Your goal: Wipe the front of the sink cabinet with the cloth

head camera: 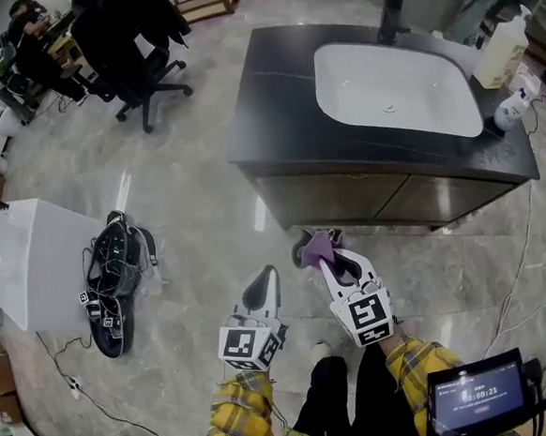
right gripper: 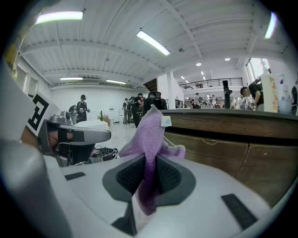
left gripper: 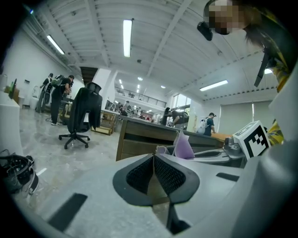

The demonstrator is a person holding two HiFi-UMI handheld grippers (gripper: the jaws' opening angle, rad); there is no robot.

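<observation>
Holding the purple cloth (head camera: 315,247) pinched between its closed jaws, the right tongs (head camera: 325,258) sit low, just beside the bottom left corner of the sink cabinet (head camera: 347,199) front. Whether the cloth touches the panel, I cannot tell. The left tongs (head camera: 265,283) are closed on nothing and hang farther back from the cabinet.

To wipe well, I judge the loose cloth end should be pressed flat against the wood. It should then sweep in overlapping passes across the 2 door panels, with the hard jaw tips kept off the finish.

The white sink basin (head camera: 366,83), set in the dark table (head camera: 275,118), looks empty, only its drain showing. 1 pale jug (head camera: 500,51) stands beside it, and its contents cannot be made out.
</observation>
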